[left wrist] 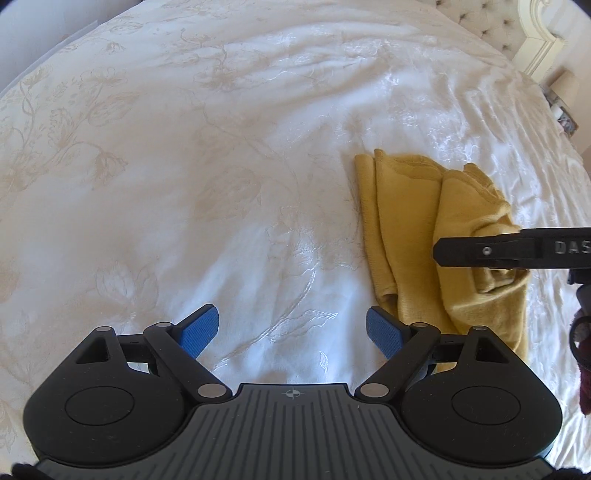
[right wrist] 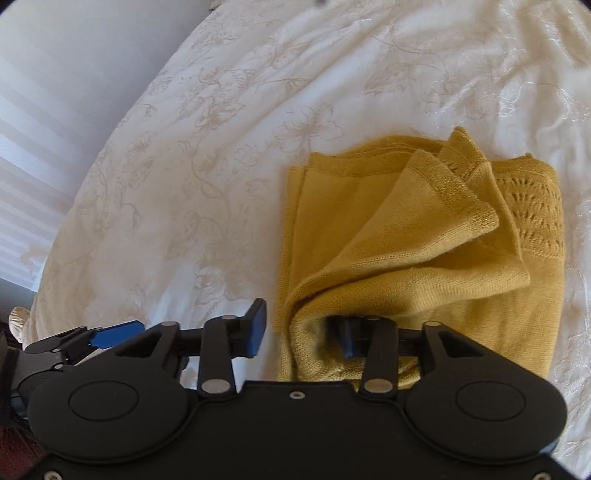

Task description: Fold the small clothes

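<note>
A mustard yellow knitted garment (left wrist: 406, 229) lies partly folded on the white bedspread (left wrist: 221, 147), right of centre in the left wrist view. My left gripper (left wrist: 291, 332) is open and empty over bare bedspread, just left of the garment's near edge. My right gripper (right wrist: 303, 332) is open at the garment's (right wrist: 424, 240) near left edge. Its right finger is tucked under a lifted fold of the knit, and its left finger (right wrist: 256, 328) is over the bedspread (right wrist: 184, 184). The right gripper also shows in the left wrist view (left wrist: 439, 251), over the garment.
The bed's left edge (right wrist: 66, 221) drops to a wall with light stripes. A tufted headboard (left wrist: 491, 26) and a cream frame stand at the far right. A dark red cloth (left wrist: 583, 369) is at the right edge.
</note>
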Demonstrator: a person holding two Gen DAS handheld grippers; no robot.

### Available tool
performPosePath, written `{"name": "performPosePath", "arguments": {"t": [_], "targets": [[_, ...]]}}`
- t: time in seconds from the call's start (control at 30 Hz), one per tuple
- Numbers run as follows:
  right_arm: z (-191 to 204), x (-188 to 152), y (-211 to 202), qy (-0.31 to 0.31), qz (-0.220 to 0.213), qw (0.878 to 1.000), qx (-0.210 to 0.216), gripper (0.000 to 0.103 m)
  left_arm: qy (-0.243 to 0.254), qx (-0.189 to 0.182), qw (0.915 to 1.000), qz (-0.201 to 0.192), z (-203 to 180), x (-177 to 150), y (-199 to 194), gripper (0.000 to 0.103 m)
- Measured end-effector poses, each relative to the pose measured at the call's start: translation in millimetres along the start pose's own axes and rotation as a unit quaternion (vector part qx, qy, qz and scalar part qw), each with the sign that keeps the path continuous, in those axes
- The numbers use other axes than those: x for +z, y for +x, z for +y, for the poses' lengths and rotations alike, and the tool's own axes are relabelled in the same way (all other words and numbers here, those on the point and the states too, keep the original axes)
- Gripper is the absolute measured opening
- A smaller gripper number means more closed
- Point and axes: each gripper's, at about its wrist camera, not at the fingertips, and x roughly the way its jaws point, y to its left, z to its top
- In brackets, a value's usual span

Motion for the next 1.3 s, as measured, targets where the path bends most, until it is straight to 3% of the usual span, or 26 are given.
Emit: {"name": "performPosePath", "arguments": {"t": [0.13,0.2,0.3,0.47,0.67,0.87,1.03,1.3], "targets": [[9,-7,-34,-0.015,-0.049,0.997,0.052,0.063,0.012,-0.009,0.9999,-0.004,-3,8,0,0.088],[4,-11,-48,-0.005,-0.070,0.996,0.048,0.063,0.020,-0.015,0.9996,-0.008,-7,14,0,0.088],[-13,-19,-63,0.031,-0.092,0.995,0.010,0.064,0.034,-0.029,0.9989,-0.017,-17,27,-1,0.088],[-41,-31,-62,0.073,-0.085,0.993,-0.038,0.065,0.074,-0.057,0.9952,-0.027,-46,48,7,0.088],[-55,-48,-50,0.087,-0.064,0.993,-0.055,0.065,0.101,-0.061,0.9928,-0.021,-78,64,45,0.088],[-73,-70,-31,0.116,-0.012,0.990,-0.077,0.063,0.088,-0.024,0.9957,0.013,-81,75,101,0.089],[-74,-75,-33,0.113,0.011,0.990,-0.081,0.063,0.065,-0.035,0.9968,0.031,-71,80,120,0.098],[-65,-30,-59,0.068,-0.066,0.994,-0.051,0.073,0.074,-0.027,0.9966,0.024,-72,75,116,0.099]]}}
